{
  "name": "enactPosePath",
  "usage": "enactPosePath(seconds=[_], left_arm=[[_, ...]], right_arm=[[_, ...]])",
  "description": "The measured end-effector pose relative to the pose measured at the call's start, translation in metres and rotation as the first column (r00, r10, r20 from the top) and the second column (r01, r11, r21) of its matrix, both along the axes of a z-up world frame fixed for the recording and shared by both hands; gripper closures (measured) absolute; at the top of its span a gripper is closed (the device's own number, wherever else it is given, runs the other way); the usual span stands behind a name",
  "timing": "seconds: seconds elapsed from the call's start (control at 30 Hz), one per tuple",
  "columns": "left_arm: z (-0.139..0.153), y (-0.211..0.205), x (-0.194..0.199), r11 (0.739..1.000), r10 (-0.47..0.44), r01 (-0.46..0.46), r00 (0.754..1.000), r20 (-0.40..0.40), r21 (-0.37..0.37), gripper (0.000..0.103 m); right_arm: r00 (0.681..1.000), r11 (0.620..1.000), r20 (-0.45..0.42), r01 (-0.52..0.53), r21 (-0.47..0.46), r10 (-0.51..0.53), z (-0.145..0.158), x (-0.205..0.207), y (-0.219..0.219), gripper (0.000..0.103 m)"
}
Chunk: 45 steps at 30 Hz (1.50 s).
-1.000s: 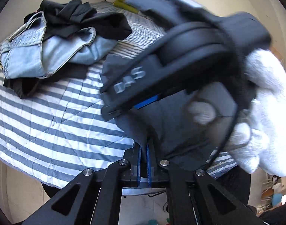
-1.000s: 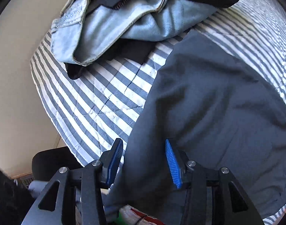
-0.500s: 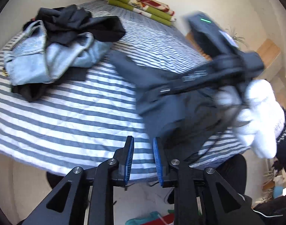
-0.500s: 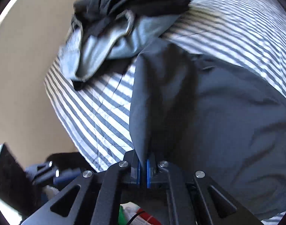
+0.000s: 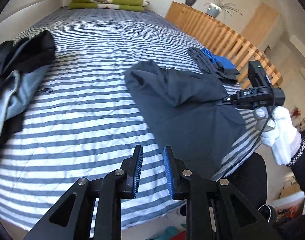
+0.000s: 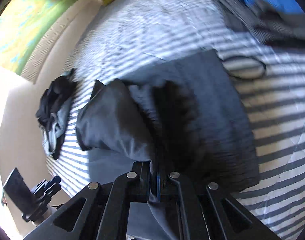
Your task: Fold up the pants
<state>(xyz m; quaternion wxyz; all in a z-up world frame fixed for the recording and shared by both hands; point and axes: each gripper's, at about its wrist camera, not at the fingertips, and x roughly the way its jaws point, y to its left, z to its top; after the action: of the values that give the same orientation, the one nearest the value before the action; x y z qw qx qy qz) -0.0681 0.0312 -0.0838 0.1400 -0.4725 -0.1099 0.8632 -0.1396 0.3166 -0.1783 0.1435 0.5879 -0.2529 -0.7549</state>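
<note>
Dark grey pants [image 5: 184, 108] lie on striped bed cover [image 5: 88, 104], right of left gripper [image 5: 152, 170]; its fingers narrowly apart, nothing between. Right wrist: right gripper [image 6: 155, 182] clamped on pants fabric [image 6: 120, 128], one fold lifted.

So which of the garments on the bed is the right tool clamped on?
The dark grey pants mid-bed, pinched by the right tool; the denim-and-black heap and the folded stack lie untouched.

Striped bedspread [image 5: 88, 104] w/ clothes heap [image 5: 14, 76] left, folded blankets [image 5: 108, 0] far, wooden slats [image 5: 222, 38] & potted plant [image 5: 214, 9] right.
</note>
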Motion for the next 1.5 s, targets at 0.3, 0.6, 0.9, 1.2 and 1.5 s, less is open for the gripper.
enactPosePath(seconds=[0.3, 0.6, 0.9, 1.2, 1.5], left_arm=[[-0.042, 0.088, -0.033, 0.983, -0.162, 0.169, 0.982, 0.095, -0.077, 0.080], [-0.060, 0.079, -0.032, 0.991, -0.123, 0.129, 0.986, 0.116, -0.041, 0.080], [-0.066, 0.079, -0.032, 0.990, -0.130, 0.137, 0.984, 0.121, -0.046, 0.080], [-0.067, 0.078, -0.037, 0.987, -0.149, 0.155, 0.981, 0.121, -0.038, 0.080], [-0.036, 0.010, -0.071, 0.999, -0.010, 0.012, 0.999, 0.048, -0.047, 0.080]], right_arm=[[0.962, 0.935, -0.171, -0.152, 0.320, 0.215, 0.038, 0.024, -0.033, 0.073], [0.705, 0.686, -0.235, -0.465, 0.559, 0.669, 0.056, 0.029, -0.160, 0.060], [0.641, 0.529, -0.099, -0.524, 0.668, 0.761, 0.004, -0.010, -0.194, 0.101], [0.958, 0.956, -0.258, -0.043, 0.290, 0.122, 0.058, -0.097, -0.024, 0.075], [0.824, 0.841, -0.254, -0.405, 0.358, 0.506, 0.059, -0.055, -0.109, 0.073]])
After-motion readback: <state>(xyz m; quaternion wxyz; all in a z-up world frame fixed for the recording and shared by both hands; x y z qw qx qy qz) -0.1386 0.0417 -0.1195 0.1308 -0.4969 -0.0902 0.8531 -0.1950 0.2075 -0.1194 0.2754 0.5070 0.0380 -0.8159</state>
